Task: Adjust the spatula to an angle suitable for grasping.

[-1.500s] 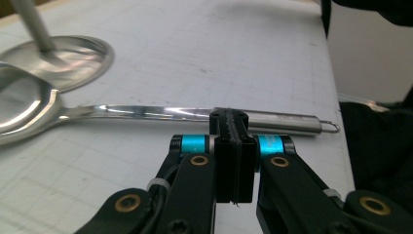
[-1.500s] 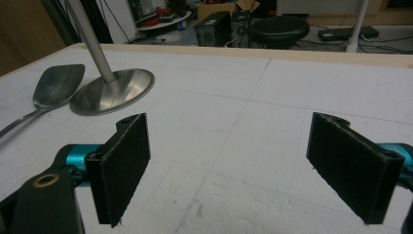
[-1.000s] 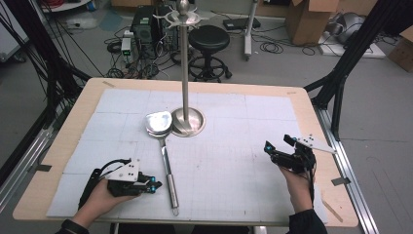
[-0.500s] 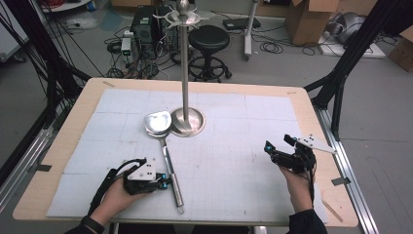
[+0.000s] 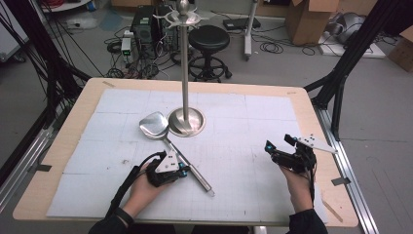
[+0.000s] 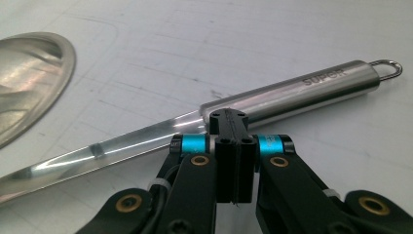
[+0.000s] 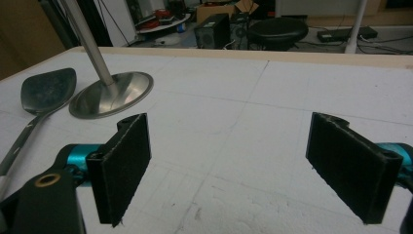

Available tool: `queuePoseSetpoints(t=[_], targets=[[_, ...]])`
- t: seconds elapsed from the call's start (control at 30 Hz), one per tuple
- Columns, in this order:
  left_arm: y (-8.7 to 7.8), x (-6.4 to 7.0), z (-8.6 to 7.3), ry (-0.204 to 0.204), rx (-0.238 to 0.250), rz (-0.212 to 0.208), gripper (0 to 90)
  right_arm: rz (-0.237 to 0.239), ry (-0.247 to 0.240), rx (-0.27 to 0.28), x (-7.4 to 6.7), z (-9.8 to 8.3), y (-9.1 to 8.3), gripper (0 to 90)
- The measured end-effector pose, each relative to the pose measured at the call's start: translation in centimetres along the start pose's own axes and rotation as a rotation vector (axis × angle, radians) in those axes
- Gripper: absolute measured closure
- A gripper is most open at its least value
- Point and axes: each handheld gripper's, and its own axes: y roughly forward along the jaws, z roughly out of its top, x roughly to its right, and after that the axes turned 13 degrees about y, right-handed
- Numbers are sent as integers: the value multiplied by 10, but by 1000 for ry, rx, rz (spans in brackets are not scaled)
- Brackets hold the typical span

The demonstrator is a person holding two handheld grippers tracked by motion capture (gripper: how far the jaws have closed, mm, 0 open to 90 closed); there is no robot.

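The step in hand is judged to be the approach to the spatula [image 5: 168, 141], which is laid flat on the white mat of the counter [image 5: 302, 105]. Its broad blade is placed just beside the round base of the metal stand [image 5: 185, 120], and its long handle is directed toward the near edge, with the hanging ring at the end.

The left hand-held gripper [image 5: 181, 170] is brought right against the handle, at about the middle of its length. In the left gripper view the 2 jaws of this hand-held gripper [image 6: 229, 127] are seen pressed together, with nothing between them, and the tip is set just in front of the steel handle [image 6: 292, 95]. It cannot be told whether the tip is touching the handle or is only very near to it.

The right hand-held gripper [image 5: 277, 152] is held well apart from the spatula, at the right side of the counter. Its jaws are spread wide, and only bare mat is seen between the 2 pads [image 7: 124, 165].

For the next move, an opening of the left jaws is probably needed, so that the handle can be taken between them; otherwise the handle can only be pushed.

No container is seen on the counter. The hooks at the top of the stand are seen empty.
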Motion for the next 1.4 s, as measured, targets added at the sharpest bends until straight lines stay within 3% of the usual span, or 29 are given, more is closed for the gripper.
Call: queuePoseSetpoints(t=[0.2,0.63,0.9,1.07,1.13,1.17,1.2,1.23,1.33,1.4], targets=[[12,-7,5,-38,-3,46,900,-1,2,-2,0,0,0,157],[37,-18,19,-20,-33,108,900,-1,-3,-4,0,0,1,158],[54,-28,25,-38,-62,143,900,1,0,-8,0,0,2,158],[53,-33,24,-75,-59,153,900,4,-1,-13,0,0,3,158],[51,-32,25,-63,-55,161,897,7,-4,-18,-1,-1,3,158],[48,-33,26,-50,-56,169,881,9,-6,-18,-1,-1,4,158],[45,-34,27,-61,-53,184,691,13,-7,-24,-2,-1,4,158],[43,-35,27,-85,-43,191,691,13,-7,-24,-2,-1,4,158],[29,-39,28,-142,6,182,547,18,-4,-30,-2,-1,5,158],[18,-40,28,-137,51,168,464,27,-10,-35,-2,-2,6,157]])
